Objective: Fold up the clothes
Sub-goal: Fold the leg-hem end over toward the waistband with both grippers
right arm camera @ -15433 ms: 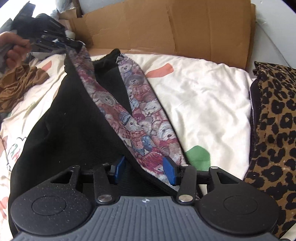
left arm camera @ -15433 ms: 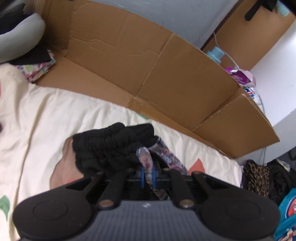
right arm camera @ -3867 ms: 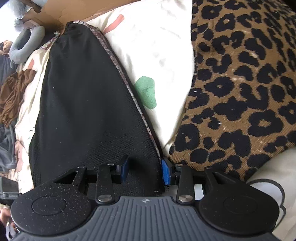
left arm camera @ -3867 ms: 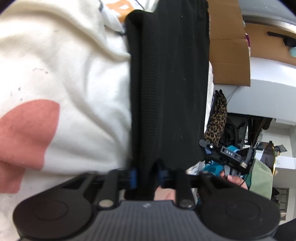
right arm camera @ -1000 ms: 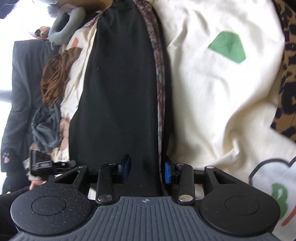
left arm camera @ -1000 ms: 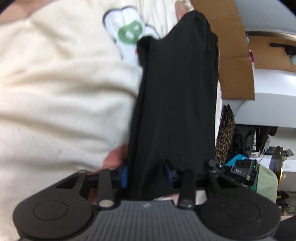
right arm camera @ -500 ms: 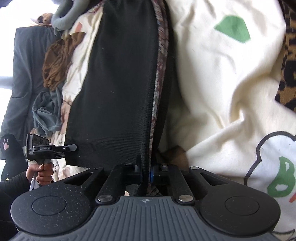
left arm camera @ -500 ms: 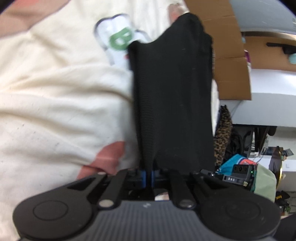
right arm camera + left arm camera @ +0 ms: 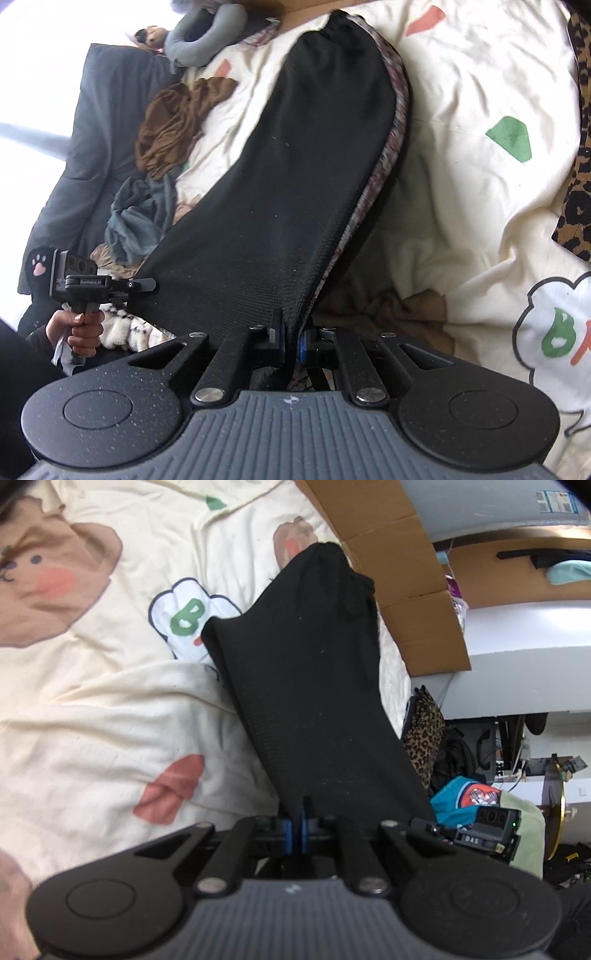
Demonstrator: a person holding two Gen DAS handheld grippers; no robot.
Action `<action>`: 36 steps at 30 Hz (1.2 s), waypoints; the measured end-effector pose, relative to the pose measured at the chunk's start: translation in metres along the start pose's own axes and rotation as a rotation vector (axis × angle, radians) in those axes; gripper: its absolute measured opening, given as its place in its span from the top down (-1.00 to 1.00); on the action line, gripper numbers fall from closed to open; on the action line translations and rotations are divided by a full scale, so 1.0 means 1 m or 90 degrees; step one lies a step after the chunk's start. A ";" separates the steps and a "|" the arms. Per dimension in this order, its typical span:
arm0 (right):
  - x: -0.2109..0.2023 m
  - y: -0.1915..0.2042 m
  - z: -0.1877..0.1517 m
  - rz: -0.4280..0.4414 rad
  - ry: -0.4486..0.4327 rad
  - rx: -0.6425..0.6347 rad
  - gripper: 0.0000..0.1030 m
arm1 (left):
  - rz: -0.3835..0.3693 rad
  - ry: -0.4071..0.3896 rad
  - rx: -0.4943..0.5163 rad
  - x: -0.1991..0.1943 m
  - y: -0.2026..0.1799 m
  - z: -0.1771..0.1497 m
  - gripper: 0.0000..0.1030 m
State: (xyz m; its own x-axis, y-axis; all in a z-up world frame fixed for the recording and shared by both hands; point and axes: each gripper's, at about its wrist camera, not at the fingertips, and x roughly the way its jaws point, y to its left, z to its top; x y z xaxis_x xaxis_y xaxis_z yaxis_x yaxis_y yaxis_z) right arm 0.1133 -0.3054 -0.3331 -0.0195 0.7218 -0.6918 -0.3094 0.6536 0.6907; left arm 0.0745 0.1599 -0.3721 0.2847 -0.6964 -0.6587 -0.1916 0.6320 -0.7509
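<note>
Fabric fills both of your views: the black garment (image 9: 310, 686) stretches from your grippers away across the bed (image 9: 92, 701), its near edge lifted and its far end lying on the cream quilt. Your left gripper (image 9: 294, 825) has its fingers pressed together on one corner of that near edge. Your right gripper (image 9: 291, 338) is likewise clamped on the other corner, where a patterned trim (image 9: 384, 155) runs along the garment's right side. In the right view, your left hand (image 9: 83, 328) shows at lower left, gripping its handle. Beyond it, a brown garment (image 9: 173, 122) and a grey garment (image 9: 136, 218) lie crumpled on the bed just left of the black one. Leopard cloth (image 9: 580, 147) sits at the right edge of the bed. Cardboard (image 9: 399, 572) stands beyond the far end.
</note>
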 end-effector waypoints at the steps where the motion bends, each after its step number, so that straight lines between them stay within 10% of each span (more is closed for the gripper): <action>1: -0.003 0.004 -0.002 0.000 -0.001 -0.003 0.91 | 0.000 -0.001 0.000 -0.005 -0.002 -0.004 0.92; 22: -0.055 0.048 -0.037 0.006 -0.011 -0.008 0.91 | 0.006 -0.004 0.008 -0.054 -0.040 -0.032 0.91; 36: -0.035 0.025 -0.018 0.005 -0.032 0.028 0.90 | 0.027 -0.012 0.007 -0.032 -0.039 0.006 0.91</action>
State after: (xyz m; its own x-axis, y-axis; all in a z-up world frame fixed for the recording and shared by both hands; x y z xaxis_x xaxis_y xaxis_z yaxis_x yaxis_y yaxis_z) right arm 0.0893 -0.3187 -0.2953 0.0270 0.7368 -0.6755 -0.2680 0.6564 0.7053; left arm 0.0784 0.1594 -0.3213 0.2944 -0.6618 -0.6894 -0.1939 0.6650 -0.7212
